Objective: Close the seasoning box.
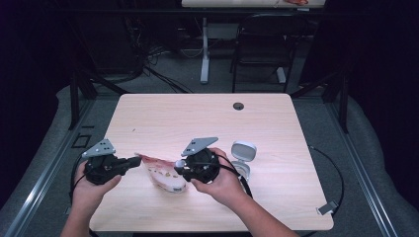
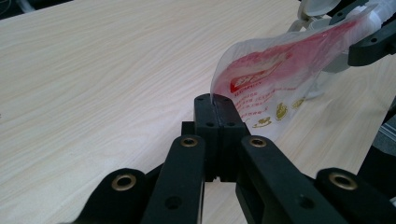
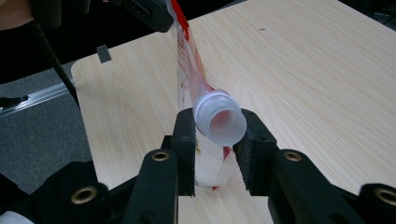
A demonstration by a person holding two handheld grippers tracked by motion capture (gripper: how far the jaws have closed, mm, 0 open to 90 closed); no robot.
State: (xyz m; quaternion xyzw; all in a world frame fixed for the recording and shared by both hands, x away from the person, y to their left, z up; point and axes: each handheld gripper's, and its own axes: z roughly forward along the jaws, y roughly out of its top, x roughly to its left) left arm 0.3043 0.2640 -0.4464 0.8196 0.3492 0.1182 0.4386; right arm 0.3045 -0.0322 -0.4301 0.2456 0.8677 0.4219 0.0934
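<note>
Gripping pouch (image 1: 165,175) edge, left tongs (image 2: 215,103), table (image 1: 197,113)

My left gripper (image 1: 132,162) is clamped tight, jaws pressed together and pointing right toward my other hand. My right gripper (image 1: 179,169) points back left, jaws partly closed, both forearms coming up from below.

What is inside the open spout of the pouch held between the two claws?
The right gripper view looks into the spout: a pale pinkish hollow with no cap on it. The pouch is translucent, with red print. Whether it holds anything cannot be told.
</note>
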